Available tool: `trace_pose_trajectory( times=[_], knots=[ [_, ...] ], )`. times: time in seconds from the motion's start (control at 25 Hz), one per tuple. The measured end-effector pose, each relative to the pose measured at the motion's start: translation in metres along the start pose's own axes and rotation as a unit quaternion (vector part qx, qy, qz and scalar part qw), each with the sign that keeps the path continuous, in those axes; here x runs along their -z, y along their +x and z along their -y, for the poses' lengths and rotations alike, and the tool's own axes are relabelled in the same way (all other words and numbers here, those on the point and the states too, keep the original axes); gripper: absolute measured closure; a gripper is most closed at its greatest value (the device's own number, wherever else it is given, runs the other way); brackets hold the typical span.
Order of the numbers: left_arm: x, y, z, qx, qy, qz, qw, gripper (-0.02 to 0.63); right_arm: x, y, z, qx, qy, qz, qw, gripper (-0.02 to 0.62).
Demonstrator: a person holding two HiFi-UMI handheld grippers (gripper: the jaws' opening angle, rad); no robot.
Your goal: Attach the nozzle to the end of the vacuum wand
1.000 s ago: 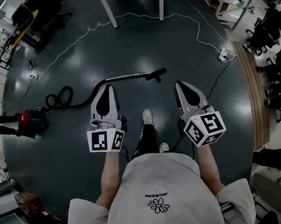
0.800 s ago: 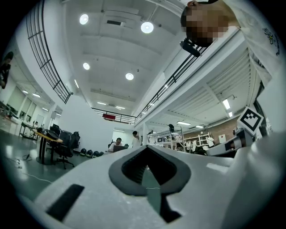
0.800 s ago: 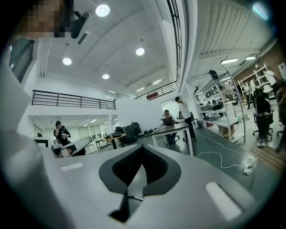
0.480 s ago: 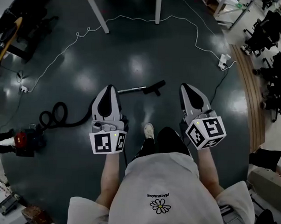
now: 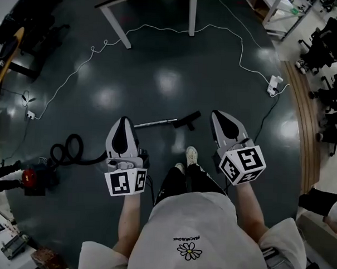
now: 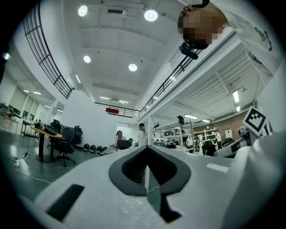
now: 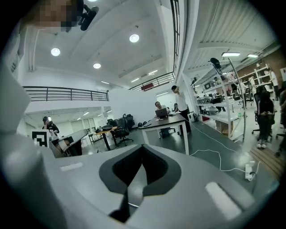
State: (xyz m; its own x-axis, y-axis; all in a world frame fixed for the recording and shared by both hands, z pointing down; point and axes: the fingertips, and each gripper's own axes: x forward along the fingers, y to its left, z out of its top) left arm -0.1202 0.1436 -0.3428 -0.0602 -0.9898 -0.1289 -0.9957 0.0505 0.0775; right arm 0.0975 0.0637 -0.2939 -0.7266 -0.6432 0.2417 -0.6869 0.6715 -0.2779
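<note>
- Black hose coils centre-left, floppy.
- My left gripper: jaws together, empty.
- Metal wand lies mid-frame, probably stiff and light; I'd grip mid-tube.
- Black nozzle sits at its right tip, likely hard plastic.
- My right gripper: jaws together, empty.

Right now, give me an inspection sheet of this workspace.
Surface: dark glossy floor with lamp reflections.
Job's things: vacuum wand lies on the floor, with a black piece at its end; hose loops towards the red vacuum body.
Clutter: nothing seen by the wand.
Grippers: left claw and right claw both shut and empty, above the floor.
Cables: white cable runs to a power strip.
Surroundings: table legs; office chairs at right.
</note>
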Motion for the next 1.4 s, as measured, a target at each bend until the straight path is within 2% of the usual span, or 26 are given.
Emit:
trace_pose_trajectory(
  times=[0.08,0.16,0.24,0.28,0.36,0.48,0.56,0.64,0.72,0.88,1.0,1.16,1.28,1.4],
  knots=[
    [0.016,0.021,-0.004,0.0,-0.004,-0.002,1.0,0.603,0.002,0.022,0.014,-0.002,0.003,-0.001,1.0,0.589],
    [0.05,0.038,-0.006,0.014,-0.004,-0.015,0.9998,0.603,0.017,0.045,0.024,-0.007,0.003,-0.005,1.0,0.589],
    [0.108,0.059,-0.014,0.042,0.008,-0.025,0.9988,0.603,0.047,0.075,0.037,-0.019,-0.002,0.005,1.0,0.589],
    [0.149,0.072,-0.021,0.053,0.017,-0.022,0.9982,0.603,0.071,0.096,0.049,-0.026,-0.006,0.017,1.0,0.589],
    [0.254,0.09,-0.041,0.052,0.023,-0.015,0.9983,0.603,0.147,0.142,0.085,-0.035,-0.009,0.035,0.999,0.586],
    [0.427,0.096,-0.073,0.031,0.018,-0.006,0.9993,0.603,0.294,0.212,0.152,-0.022,-0.011,0.046,0.999,0.586],
    [0.533,0.092,-0.084,0.035,0.023,-0.005,0.9991,0.603,0.387,0.249,0.197,-0.008,-0.012,0.053,0.998,0.586],
    [0.624,0.084,-0.085,0.052,0.04,-0.014,0.9978,0.603,0.471,0.274,0.234,0.0,-0.01,0.053,0.999,0.586],
    [0.69,0.076,-0.085,0.063,0.055,-0.021,0.9963,0.603,0.537,0.291,0.262,0.003,-0.004,0.052,0.999,0.589],
    [0.762,0.059,-0.085,0.07,0.047,-0.013,0.9964,0.603,0.61,0.312,0.285,0.002,0.008,0.062,0.998,0.591],
    [0.794,0.047,-0.07,0.09,0.055,-0.029,0.994,0.603,0.639,0.314,0.286,0.004,0.006,0.056,0.998,0.591],
    [0.832,0.036,-0.045,0.124,0.043,-0.061,0.9894,0.603,0.672,0.303,0.293,0.02,-0.007,0.031,0.999,0.586],
    [0.861,0.033,-0.032,0.13,0.025,-0.09,0.987,0.6,0.712,0.292,0.301,0.034,-0.029,-0.012,0.999,0.557],
    [0.887,0.026,-0.02,0.149,0.017,-0.125,0.9808,0.562,0.769,0.273,0.305,0.045,-0.104,-0.095,0.989,0.537]
  ],
)
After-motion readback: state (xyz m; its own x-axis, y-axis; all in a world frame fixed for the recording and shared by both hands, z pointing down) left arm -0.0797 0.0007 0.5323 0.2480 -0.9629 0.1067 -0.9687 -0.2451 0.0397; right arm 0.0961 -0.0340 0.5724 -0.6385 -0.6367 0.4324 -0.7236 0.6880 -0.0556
